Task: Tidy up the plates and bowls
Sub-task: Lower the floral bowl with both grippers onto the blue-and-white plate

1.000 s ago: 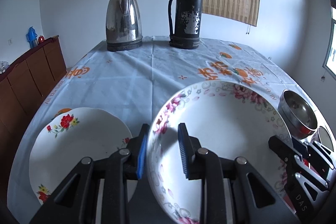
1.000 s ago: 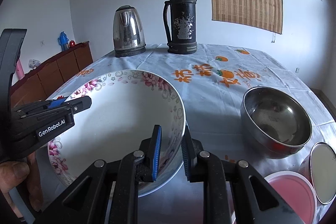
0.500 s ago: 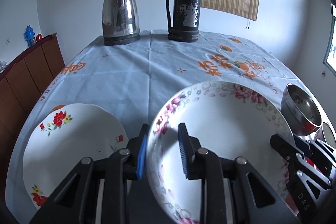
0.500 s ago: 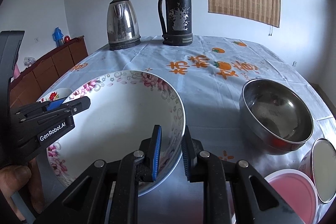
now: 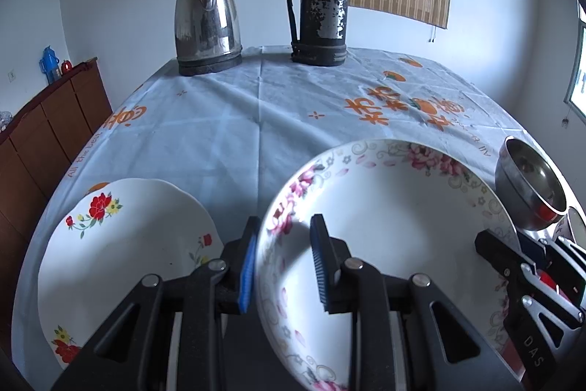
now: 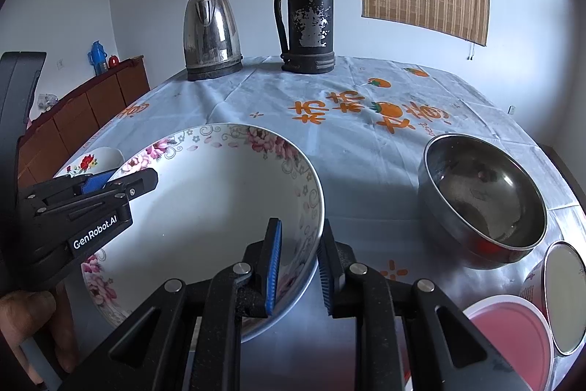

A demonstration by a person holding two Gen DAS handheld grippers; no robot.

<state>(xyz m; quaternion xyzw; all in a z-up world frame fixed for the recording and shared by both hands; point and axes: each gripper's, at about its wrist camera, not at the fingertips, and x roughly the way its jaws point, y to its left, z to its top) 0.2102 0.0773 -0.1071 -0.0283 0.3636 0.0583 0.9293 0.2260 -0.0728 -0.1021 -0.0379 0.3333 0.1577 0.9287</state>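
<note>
my left gripper is clamped on the near-left rim of the bowl, one pad inside and one outside. my right gripper pinches the same bowl's near-right rim. the plate lies just left of my left gripper on the table. the steel bowl sits to the right of my right gripper, apart from it.
</note>
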